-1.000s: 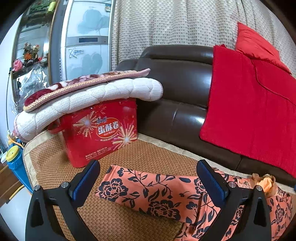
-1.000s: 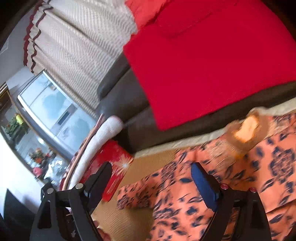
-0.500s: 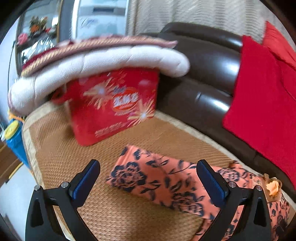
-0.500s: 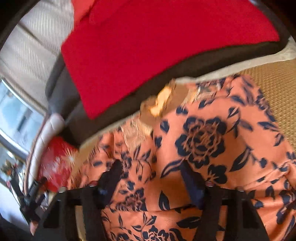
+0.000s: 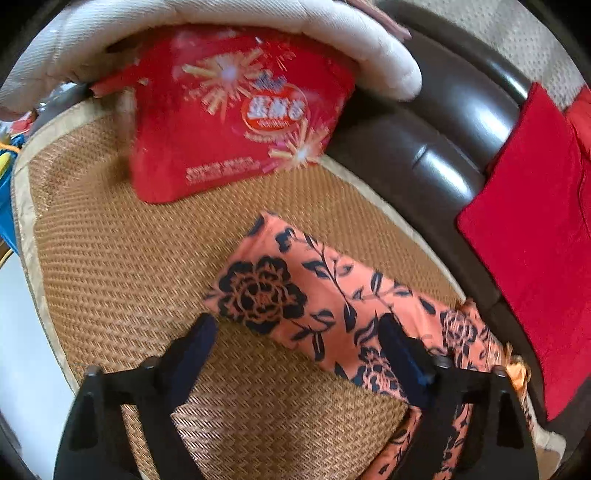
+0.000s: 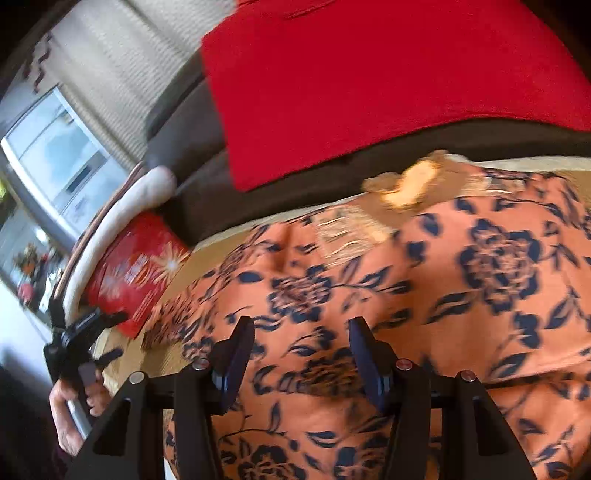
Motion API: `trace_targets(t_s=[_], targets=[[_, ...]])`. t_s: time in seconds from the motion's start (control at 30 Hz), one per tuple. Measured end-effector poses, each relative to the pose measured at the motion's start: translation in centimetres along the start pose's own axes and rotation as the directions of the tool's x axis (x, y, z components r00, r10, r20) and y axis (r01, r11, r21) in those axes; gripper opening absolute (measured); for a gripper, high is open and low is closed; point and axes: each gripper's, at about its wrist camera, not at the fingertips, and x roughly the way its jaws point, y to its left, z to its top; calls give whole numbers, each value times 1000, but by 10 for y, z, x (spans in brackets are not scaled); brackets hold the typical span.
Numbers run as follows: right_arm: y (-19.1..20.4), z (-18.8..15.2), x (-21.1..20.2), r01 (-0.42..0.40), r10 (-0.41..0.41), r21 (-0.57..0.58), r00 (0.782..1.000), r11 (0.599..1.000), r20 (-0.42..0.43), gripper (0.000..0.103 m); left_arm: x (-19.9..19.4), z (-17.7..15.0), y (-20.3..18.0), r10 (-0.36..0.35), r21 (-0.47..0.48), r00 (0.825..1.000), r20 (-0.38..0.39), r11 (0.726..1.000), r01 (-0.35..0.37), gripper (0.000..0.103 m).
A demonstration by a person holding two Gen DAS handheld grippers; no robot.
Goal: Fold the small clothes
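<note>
Both grippers have dropped toward the orange flowered garment [image 5: 295, 295], which lies on the woven mat [image 5: 110, 258]. Its sleeve is folded, the body still spread. The left gripper [image 5: 295, 354] has just narrowed, straddling the sleeve's edge without pinching; the right gripper [image 6: 301, 354], half-closed, hovers empty.

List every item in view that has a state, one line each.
Floral garment: partly folded, lying flat on the woven mat.
Left tongs: open, just been closing, over the garment's end.
Right tongs: open, just been closing, fabric between the jaws.
Red box: closed, upright, padded blanket draped on top.
</note>
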Motion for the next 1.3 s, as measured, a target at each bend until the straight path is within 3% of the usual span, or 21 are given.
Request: trace_targets(t_s=[0.03, 0.13, 0.4, 0.53, 0.6, 0.77, 0.83, 0.93, 1.1, 1.2, 1.3], targets=[[2, -3, 3, -4, 4, -7, 1000, 1000, -3, 56, 5, 0, 0, -10, -4, 1000, -19, 1000, 10, 73], [8, -7, 10, -3, 3, -22, 1000, 1000, -11, 56, 18, 1, 8, -48, -56, 996, -79, 997, 44, 70], [6, -3, 21, -5, 5, 5, 1000, 1000, -18, 56, 33, 8, 33, -52, -145, 995, -90, 989, 39, 70], [10, -2, 24, -4, 4, -9, 1000, 1000, -24, 56, 47, 11, 41, -131, -211, 985, -115, 972, 104, 70], [12, -2, 27, 0, 0, -18, 1000, 1000, -27, 56, 49, 13, 41, -137, -222, 986, -99, 969, 112, 68], [8, -2, 32, 10, -10, -11, 999, 1000, -35, 56, 57, 18, 39, -128, -230, 989, -77, 967, 107, 48], [3, -1, 34, 15, -15, -1, 999, 1000, -40, 56, 62, 20, 38, -131, -236, 988, -79, 966, 109, 33], [-1, 0, 37, 20, -20, 7, 999, 1000, -44, 56, 68, 21, 38, -131, -257, 989, -73, 960, 108, 19], [-5, 3, 41, 22, -22, 12, 998, 1000, -51, 56, 74, 24, 29, -125, -236, 989, -72, 966, 105, 19], [-8, 4, 43, 19, -18, 21, 998, 1000, -52, 56, 76, 26, 25, -126, -227, 990, -65, 968, 109, 29], [-9, 4, 43, 19, -18, 23, 998, 1000, -55, 56, 81, 27, 20, -107, -208, 993, -47, 974, 95, 28]])
